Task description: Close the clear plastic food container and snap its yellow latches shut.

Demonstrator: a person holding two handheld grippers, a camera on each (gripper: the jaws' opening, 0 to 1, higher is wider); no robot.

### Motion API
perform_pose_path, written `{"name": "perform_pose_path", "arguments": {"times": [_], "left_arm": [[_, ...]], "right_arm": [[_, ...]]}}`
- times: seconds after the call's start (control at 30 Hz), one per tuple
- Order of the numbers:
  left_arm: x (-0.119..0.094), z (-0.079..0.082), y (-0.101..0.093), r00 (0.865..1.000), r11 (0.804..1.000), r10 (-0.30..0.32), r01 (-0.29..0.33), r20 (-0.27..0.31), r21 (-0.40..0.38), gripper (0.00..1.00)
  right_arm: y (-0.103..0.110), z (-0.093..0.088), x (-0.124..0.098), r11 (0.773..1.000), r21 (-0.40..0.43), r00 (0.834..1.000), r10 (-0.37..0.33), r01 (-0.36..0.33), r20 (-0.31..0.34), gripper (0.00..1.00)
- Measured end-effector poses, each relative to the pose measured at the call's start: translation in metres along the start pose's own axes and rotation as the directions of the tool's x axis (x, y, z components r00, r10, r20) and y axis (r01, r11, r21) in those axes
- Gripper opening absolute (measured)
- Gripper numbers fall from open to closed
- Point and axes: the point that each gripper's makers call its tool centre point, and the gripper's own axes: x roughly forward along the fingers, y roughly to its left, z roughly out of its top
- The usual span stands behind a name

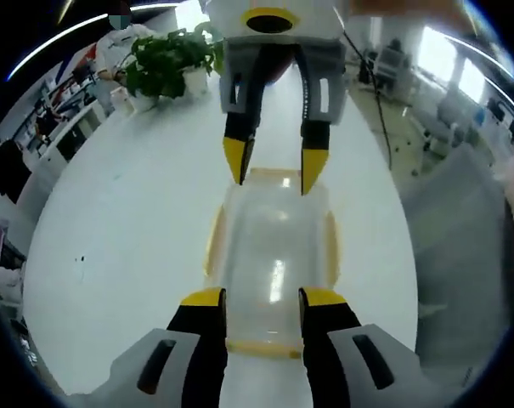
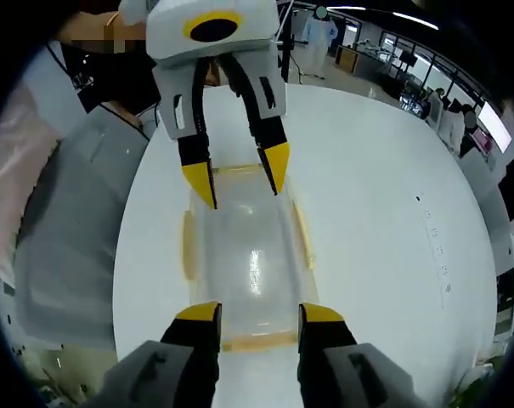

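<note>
The clear container (image 1: 273, 255) sits on the white desk (image 1: 121, 255), lid on. The left gripper (image 1: 263, 299) and right gripper (image 2: 261, 316) face each other over its two short ends, jaws spread and holding nothing.

Near end of the clear container (image 1: 272, 255) is sitting partly behind the left gripper (image 1: 262, 297) jaws, so its yellow end latch (image 1: 263, 348) is showing only between them. In the right gripper view the right gripper (image 2: 259, 314) is likewise covering the container's near corners. Whether any latch is snapped down is not readable. Background people are too blurred to make out.
</note>
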Motion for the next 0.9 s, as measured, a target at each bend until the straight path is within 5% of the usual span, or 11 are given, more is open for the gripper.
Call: {"name": "perform_pose_path", "arguments": {"times": [0.5,0.9], "left_arm": [[0.007,0.012,0.001,0.994,0.993,-0.002,0.014,0.105,-0.116,0.32],[0.011,0.018,-0.013,0.992,0.997,-0.038,0.046,0.119,-0.066,0.46]], "right_arm": [[0.0,0.009,0.009,1.0,-0.004,0.999,-0.005,0.005,0.036,0.35],[0.003,0.026,0.016,0.999,-0.045,0.998,-0.001,0.003,0.063,0.35]]}}
